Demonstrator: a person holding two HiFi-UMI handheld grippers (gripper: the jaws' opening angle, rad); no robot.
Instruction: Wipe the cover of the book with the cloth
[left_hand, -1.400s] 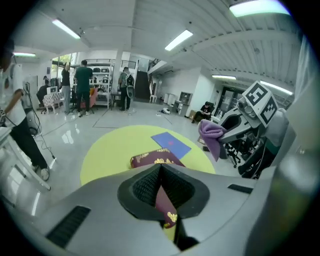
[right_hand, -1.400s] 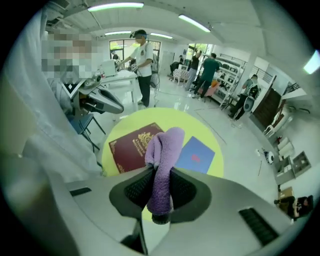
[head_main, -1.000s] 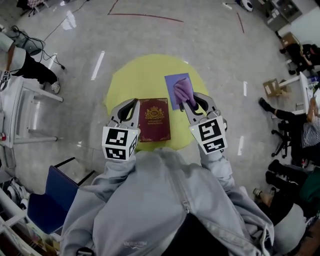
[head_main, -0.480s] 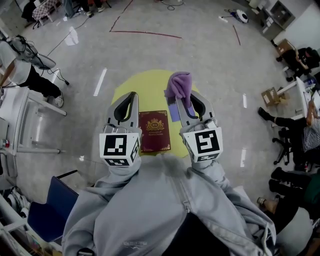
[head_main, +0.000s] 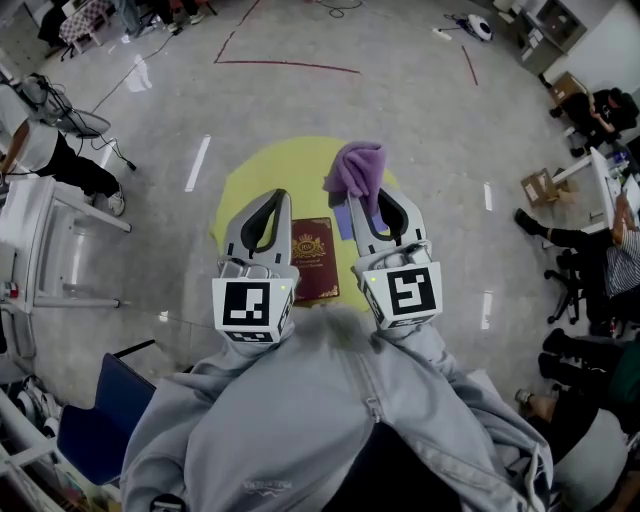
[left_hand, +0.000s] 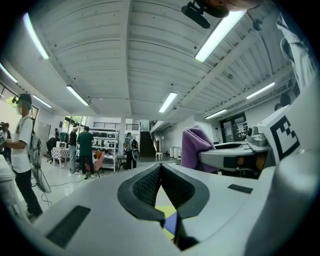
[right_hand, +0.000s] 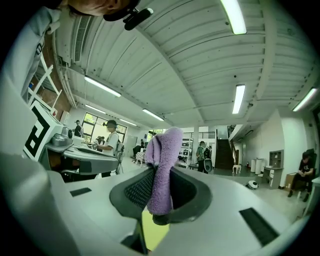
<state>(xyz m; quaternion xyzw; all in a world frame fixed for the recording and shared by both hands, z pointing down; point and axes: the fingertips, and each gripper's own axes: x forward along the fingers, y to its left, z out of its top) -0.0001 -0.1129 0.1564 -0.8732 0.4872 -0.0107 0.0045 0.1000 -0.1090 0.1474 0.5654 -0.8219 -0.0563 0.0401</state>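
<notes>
While my right gripper (head_main: 372, 200) is clamped on the purple cloth (head_main: 358, 168), whose bunched fabric stands up out of the jaws, I judge that the wiping itself has not begun. The cloth looks to be held in the air over the far part of the yellow round surface (head_main: 265, 165), clear of the book (head_main: 313, 258). That dark red book lies closed, cover up, on the yellow surface between my two grippers and nearer to me than the cloth. My left gripper (head_main: 268, 205) has its jaws together on nothing, just beside the book's left edge. Next I need to bring the cloth down and toward me until fabric, not jaw plastic, meets the cover, then sweep across it. The left gripper may have to steady the book against sliding.
</notes>
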